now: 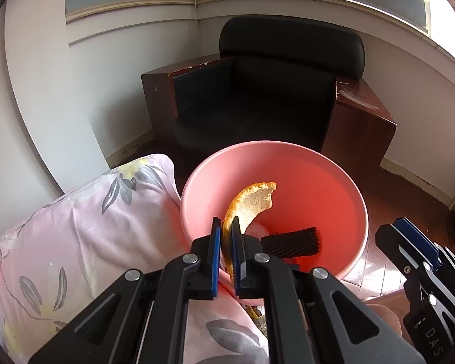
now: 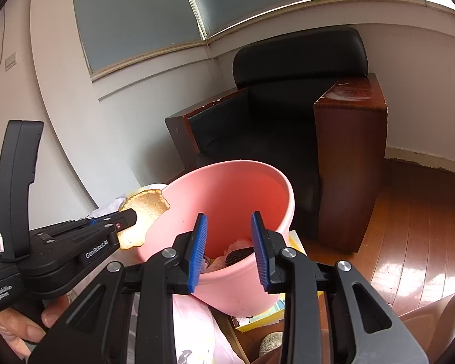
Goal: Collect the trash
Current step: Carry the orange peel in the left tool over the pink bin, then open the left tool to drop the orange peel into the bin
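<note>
pinching orange peel (image 1: pixel 251 206) in left hand-held gripper (image 1: pixel 226 227), over pink bin (image 1: pixel 333 170)

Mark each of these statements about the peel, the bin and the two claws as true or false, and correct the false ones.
1. The left claw grips a curved orange peel. True.
2. The round pink plastic bin is empty. False: a black ridged piece lies inside.
3. The right claw holds the peel. False: its jaws stand apart with nothing between them.
4. A black leather armchair stands behind the bin. True.
</note>
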Tool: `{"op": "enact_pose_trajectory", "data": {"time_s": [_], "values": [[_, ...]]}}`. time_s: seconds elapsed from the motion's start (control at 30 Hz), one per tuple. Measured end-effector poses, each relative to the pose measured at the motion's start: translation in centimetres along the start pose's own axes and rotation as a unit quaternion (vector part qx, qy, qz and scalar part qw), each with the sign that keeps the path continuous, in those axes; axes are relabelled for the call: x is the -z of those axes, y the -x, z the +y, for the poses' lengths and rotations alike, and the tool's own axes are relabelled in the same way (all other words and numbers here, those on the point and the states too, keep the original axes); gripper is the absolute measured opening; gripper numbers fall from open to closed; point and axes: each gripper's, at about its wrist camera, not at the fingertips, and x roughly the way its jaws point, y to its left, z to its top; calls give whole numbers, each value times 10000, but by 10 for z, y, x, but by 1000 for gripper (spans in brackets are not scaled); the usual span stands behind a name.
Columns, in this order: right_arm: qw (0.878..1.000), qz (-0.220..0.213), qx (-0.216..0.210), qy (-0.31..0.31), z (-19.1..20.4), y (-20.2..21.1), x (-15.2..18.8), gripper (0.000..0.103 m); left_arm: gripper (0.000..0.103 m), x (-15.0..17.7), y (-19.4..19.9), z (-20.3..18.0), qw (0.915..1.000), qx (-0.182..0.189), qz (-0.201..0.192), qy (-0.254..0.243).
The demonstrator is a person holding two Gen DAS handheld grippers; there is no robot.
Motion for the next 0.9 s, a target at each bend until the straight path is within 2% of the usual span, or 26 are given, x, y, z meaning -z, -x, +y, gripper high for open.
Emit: {"op": "enact_pose_trajectory", "data": {"time_s": [0.63,0.77,0.9], "values": [[9999,61,50,-141,-11,-6,3,30,6,-3,-30,-22,9996,59,191,-203],[9999,71,49,-140,-12,-7,3,30,15,-4,-28,-25,9995,122,158,-258],[9998,83,46,-146,-12,-7,4,30,36,-4,-25,-26,9995,144,87,-270]]}}
